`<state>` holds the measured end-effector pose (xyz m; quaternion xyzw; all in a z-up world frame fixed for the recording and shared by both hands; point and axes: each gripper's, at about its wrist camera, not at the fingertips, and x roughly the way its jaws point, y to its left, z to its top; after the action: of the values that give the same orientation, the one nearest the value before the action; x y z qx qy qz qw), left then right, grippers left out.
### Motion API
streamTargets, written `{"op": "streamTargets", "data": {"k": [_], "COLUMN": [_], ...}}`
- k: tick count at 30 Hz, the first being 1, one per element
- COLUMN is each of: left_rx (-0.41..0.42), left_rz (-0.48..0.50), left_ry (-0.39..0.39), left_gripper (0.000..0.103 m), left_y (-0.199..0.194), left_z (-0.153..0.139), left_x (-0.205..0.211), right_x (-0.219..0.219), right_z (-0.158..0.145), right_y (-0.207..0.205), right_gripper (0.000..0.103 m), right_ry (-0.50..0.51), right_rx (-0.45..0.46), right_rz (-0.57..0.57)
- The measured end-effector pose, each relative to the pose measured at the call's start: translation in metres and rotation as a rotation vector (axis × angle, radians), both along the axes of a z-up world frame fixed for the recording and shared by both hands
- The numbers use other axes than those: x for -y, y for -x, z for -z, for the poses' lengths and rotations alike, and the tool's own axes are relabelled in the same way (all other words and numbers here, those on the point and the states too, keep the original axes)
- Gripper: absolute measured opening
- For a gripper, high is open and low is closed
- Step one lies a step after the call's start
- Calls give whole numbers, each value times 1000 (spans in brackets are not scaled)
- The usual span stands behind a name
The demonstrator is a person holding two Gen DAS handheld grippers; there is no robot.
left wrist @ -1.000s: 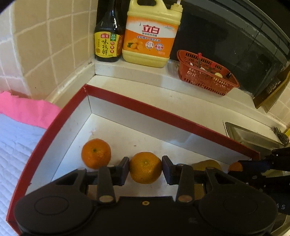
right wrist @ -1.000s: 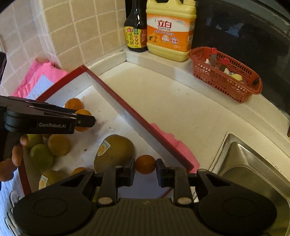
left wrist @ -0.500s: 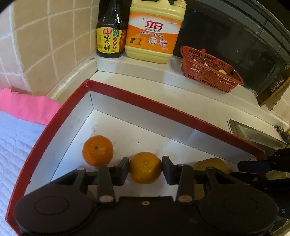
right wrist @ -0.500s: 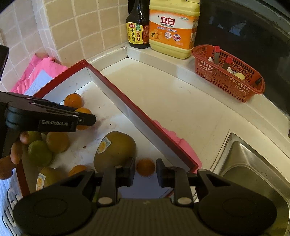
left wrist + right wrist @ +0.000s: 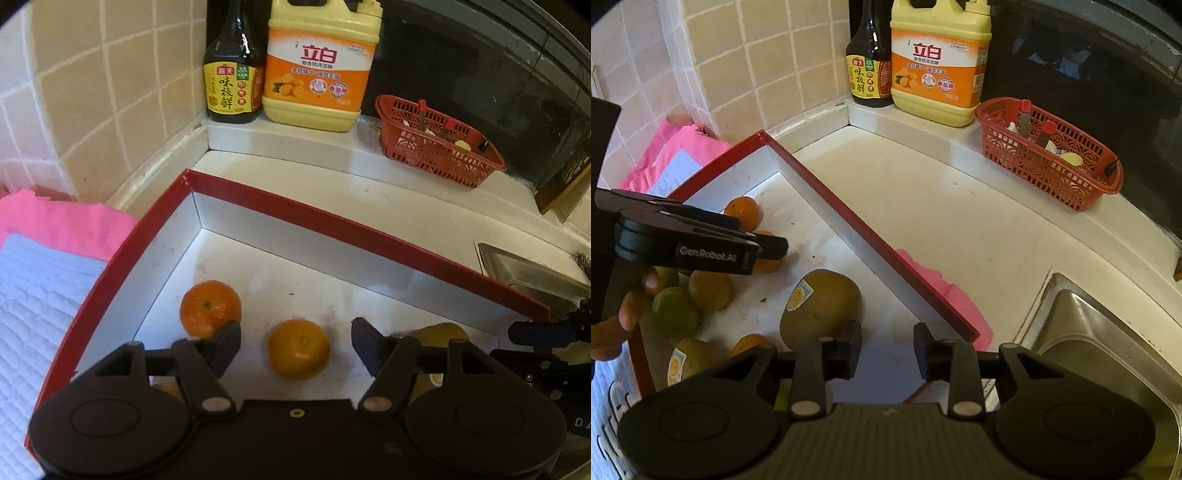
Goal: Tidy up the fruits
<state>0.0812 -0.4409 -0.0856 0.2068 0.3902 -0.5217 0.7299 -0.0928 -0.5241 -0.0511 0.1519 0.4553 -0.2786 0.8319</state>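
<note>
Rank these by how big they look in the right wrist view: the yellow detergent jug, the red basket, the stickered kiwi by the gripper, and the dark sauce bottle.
1. red basket and yellow detergent jug: look about alike
2. stickered kiwi, though nearness to the camera enlarges it
3. dark sauce bottle
</note>
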Motion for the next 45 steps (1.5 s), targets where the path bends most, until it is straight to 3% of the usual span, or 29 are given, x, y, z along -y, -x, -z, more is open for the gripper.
{"op": "streamTargets", "data": {"k": [12, 24, 28, 32, 37, 45], "left_rx": [11, 88, 120, 143, 166, 228], "left_rz": [-56, -143, -201, -273, -379, -582], "left_ry": [54, 144, 183, 225, 273, 235], "left_gripper": [79, 79, 79, 79, 79, 80], "left_y": [3, 24, 29, 30, 35, 50], "left_z": [-32, -84, -101, -117, -132, -137], "left_x": [-25, -93, -130, -171, -222, -287], "right_x": [-4, -45, -63, -80, -108, -153], "right_z": [-19, -62, -77, -93, -108, -117], "right_y": [17, 27, 28, 25, 15, 3], "right_gripper": [35, 39, 45, 60, 67, 81], "right_ry": [-7, 43, 67, 94, 107, 117], "right_rx": [53, 132, 155, 182, 223, 289], "right_rz": [15, -67, -87, -119, -180, -189]}}
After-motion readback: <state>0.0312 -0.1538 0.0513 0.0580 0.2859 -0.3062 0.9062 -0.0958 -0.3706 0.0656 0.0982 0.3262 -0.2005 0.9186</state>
